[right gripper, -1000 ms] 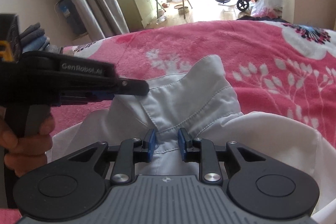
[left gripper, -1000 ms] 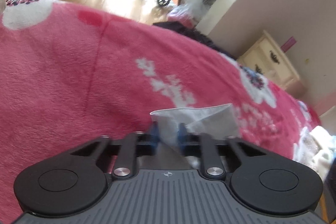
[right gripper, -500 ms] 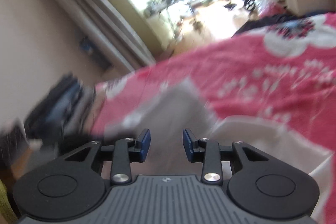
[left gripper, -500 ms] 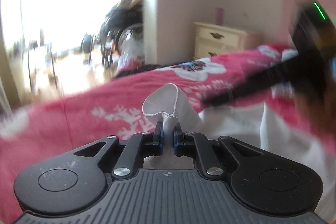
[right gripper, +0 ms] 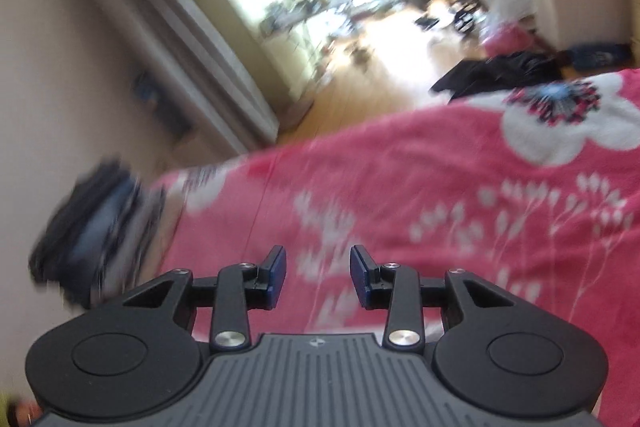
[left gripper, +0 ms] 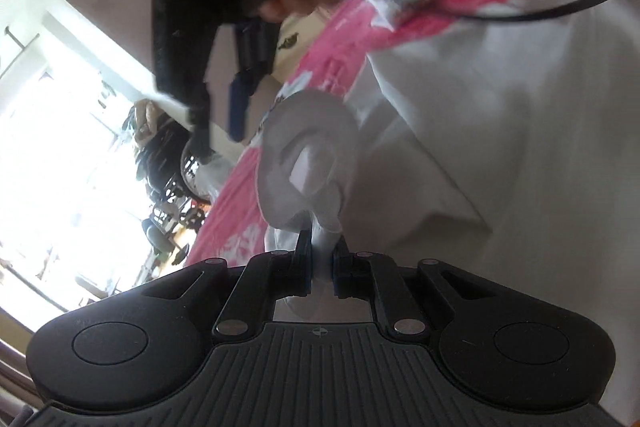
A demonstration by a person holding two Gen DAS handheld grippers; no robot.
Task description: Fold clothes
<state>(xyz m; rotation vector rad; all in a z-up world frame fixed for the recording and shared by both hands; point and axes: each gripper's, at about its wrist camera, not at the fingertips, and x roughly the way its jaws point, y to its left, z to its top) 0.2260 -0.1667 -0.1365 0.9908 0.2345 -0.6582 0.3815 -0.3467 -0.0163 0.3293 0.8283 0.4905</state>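
The left hand-held gripper (left gripper: pixel 320 259) is clamped on a bunched fold of the white shirt (left gripper: pixel 500 115), though its jaws are starting to ease apart; the pinched cloth curls up ahead of the pads, probably so that part can be carried across the rest of the shirt, which lies spread on the pink bed (right gripper: pixel 440 195). The right hand-held gripper (right gripper: pixel 318 273) hangs over bare blanket with its jaws apart and nothing between them, seemingly free for a fresh grip.
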